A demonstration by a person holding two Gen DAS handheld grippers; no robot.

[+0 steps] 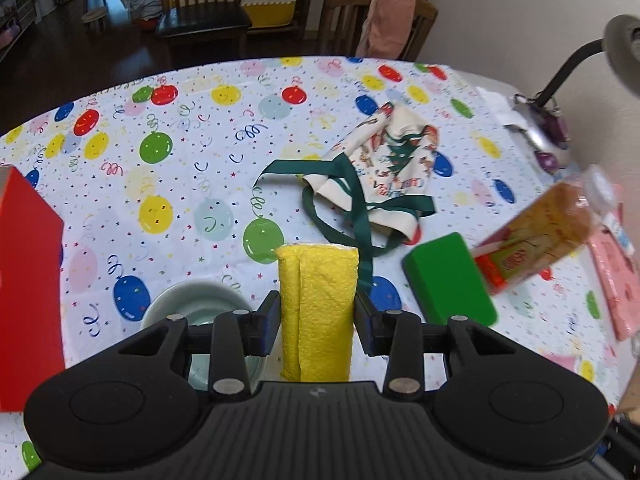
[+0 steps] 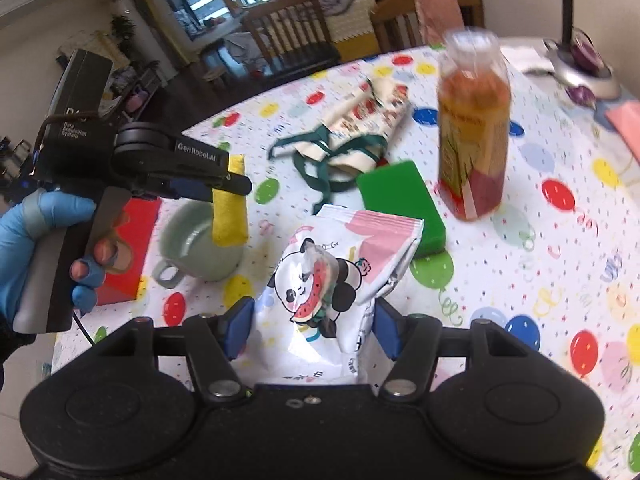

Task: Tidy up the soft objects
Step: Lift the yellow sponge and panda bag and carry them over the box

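Observation:
My left gripper (image 1: 316, 316) is shut on a folded yellow cloth (image 1: 318, 312) and holds it above the table, over a pale green mug (image 1: 196, 312). In the right wrist view the left gripper (image 2: 236, 184) holds the yellow cloth (image 2: 230, 216) just above the mug (image 2: 200, 248). My right gripper (image 2: 312, 328) is shut on a white and pink panda tissue pack (image 2: 332, 280). A Christmas-print cloth bag (image 1: 384, 168) with green ribbons lies mid-table; it also shows in the right wrist view (image 2: 360, 128).
A green block (image 1: 448, 284) and an orange drink bottle (image 1: 536, 236) lie right of the bag; the right wrist view shows the block (image 2: 400, 204) and the bottle (image 2: 474, 128) upright. A red box (image 1: 28, 280) is at left. A lamp base (image 1: 540, 136) stands far right.

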